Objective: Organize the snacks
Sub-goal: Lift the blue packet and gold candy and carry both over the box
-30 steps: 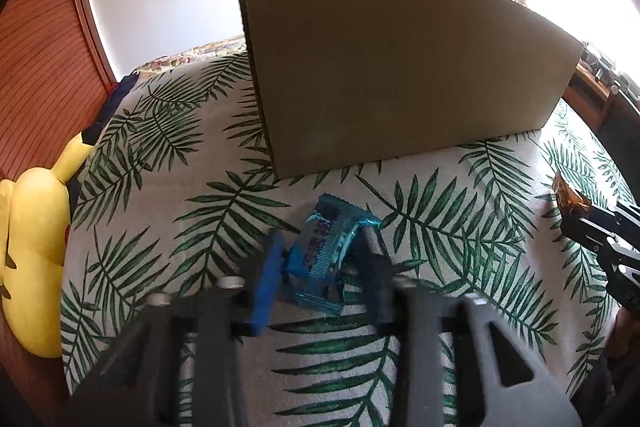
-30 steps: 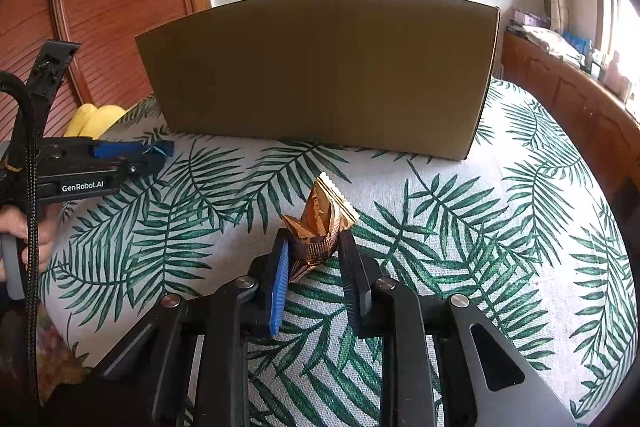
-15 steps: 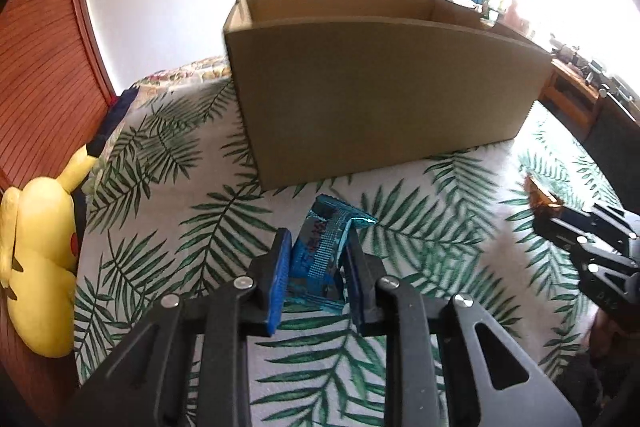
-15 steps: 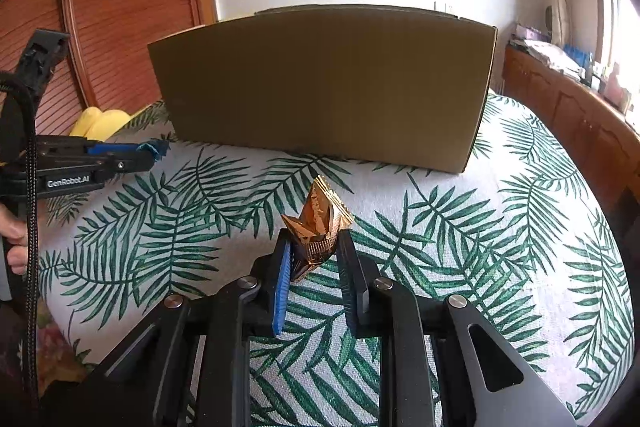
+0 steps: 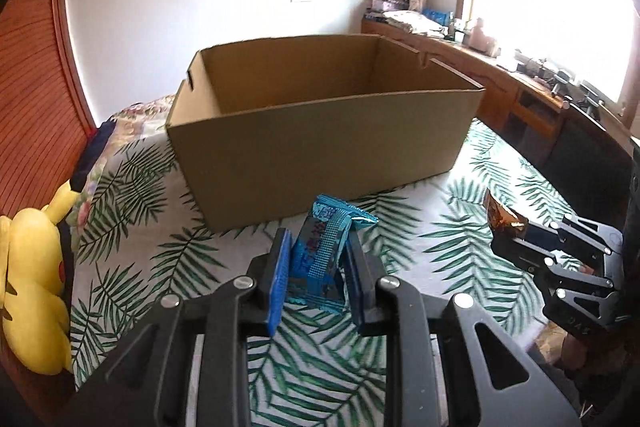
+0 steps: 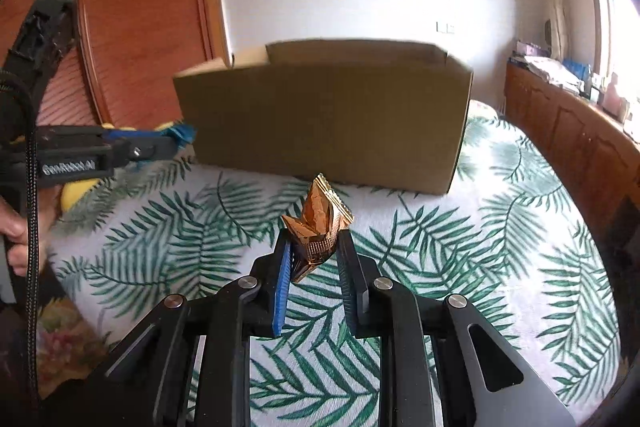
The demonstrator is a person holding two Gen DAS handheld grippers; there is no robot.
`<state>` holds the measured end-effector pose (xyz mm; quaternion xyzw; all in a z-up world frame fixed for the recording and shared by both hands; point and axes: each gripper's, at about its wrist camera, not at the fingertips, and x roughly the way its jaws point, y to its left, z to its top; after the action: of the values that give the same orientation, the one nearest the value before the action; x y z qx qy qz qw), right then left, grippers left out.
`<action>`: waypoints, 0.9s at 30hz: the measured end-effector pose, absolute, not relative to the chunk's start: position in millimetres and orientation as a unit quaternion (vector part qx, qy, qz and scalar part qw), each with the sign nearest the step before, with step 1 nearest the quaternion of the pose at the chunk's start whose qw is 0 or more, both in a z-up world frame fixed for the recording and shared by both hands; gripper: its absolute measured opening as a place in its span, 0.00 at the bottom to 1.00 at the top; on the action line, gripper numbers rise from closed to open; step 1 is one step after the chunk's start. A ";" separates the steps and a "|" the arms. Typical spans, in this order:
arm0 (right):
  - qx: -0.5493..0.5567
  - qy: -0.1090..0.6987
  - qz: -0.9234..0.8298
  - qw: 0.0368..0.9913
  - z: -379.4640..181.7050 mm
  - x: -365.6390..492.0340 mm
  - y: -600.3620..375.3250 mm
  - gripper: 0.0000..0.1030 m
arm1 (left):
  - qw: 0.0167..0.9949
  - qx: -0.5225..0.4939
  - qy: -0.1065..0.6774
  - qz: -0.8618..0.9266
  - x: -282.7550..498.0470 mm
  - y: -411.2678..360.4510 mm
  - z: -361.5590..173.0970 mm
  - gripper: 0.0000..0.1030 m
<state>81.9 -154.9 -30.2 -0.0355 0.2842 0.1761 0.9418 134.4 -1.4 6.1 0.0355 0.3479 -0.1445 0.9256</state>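
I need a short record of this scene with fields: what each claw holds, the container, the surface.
left claw: shut on blue snack packet
right claw: shut on gold snack packet
container: open cardboard box, no snacks visible inside
surface: palm-leaf cloth
beside: yellow plush toy

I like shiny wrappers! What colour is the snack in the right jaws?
Shiny golden brown snack wrapper, seen best in the right wrist view.

The open-topped brown cardboard box (image 5: 320,143) stands ahead; its near wall blocks level passage, while its open top is unobstructed. The palm-leaf bedspread (image 6: 500,247) before it is bare. A yellow plush toy (image 5: 32,291) occupies the left edge.
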 end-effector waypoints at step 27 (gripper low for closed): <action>-0.058 0.217 0.188 0.956 38.7 85.3 -156.6 0.20 | 0.942 0.026 0.296 -0.158 149.6 -10.8 54.6 0.23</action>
<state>85.3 -156.6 38.7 -0.0576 0.2166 0.1876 0.9563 149.6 -10.8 54.6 0.0257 0.2958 -0.1577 0.9418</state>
